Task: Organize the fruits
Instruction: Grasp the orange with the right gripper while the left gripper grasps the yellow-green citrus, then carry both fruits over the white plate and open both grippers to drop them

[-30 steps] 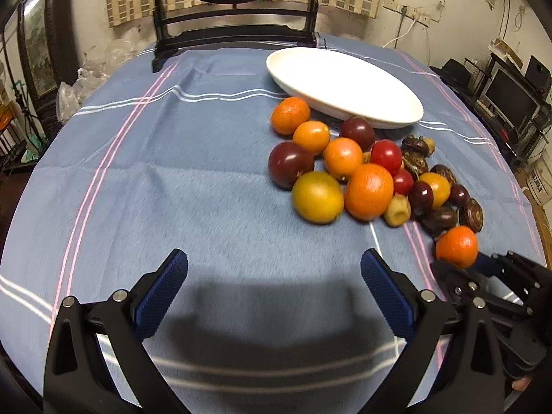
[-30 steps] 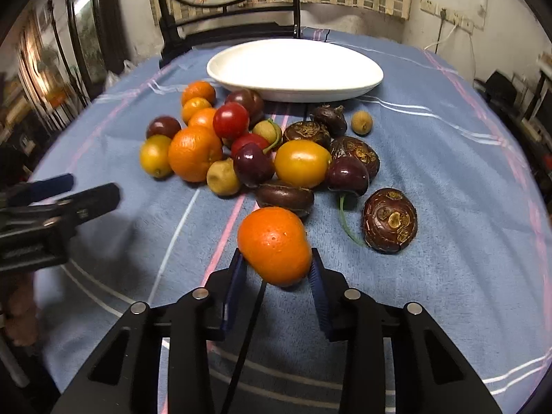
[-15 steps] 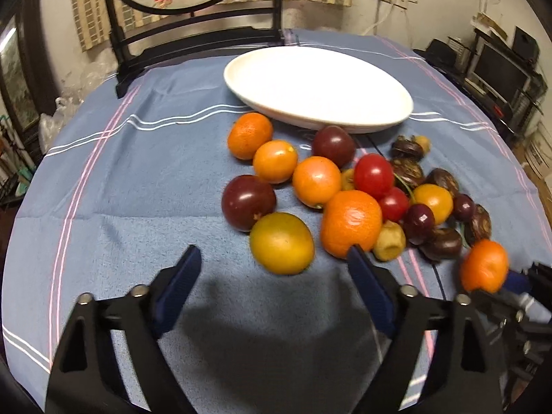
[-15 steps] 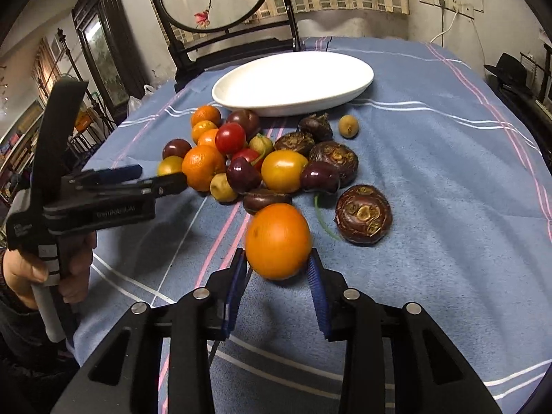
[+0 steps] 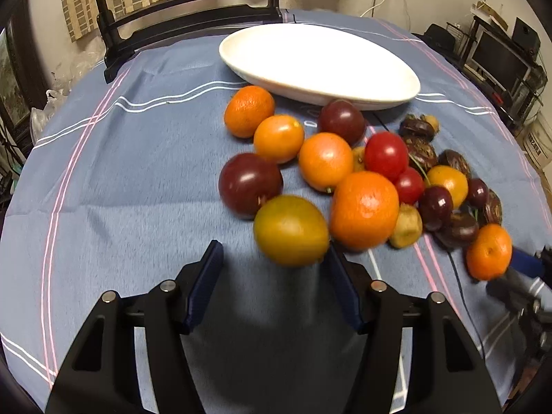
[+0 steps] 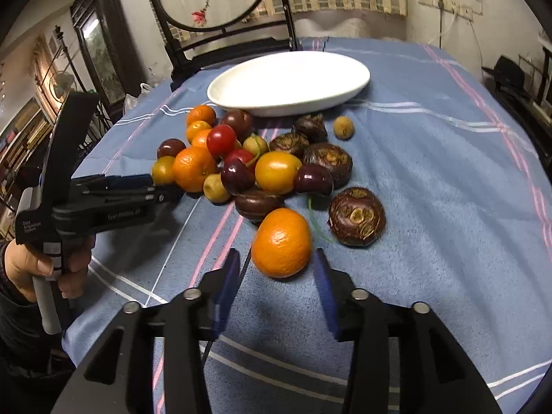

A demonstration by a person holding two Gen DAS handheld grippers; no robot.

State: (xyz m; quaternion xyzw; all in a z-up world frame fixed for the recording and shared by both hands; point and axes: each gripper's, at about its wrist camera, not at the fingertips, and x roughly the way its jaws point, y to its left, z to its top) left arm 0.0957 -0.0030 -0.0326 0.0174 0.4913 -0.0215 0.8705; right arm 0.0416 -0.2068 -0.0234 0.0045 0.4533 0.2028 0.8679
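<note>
The left claw (image 5: 272,276) is spread wide, its 2 blue pads flanking a yellow-green fruit (image 5: 291,230) that sits at the near-left edge of the fruit pile; the right pad looks just beside the fruit, the left pad well apart. The right claw (image 6: 276,272) is spread around a mandarin (image 6: 281,241) at the pile's near-right edge, and contact is unclear. The white plate (image 5: 345,93) lies bare on the far side of the pile on the worktop (image 5: 120,189), straight ahead of both claws.
</note>
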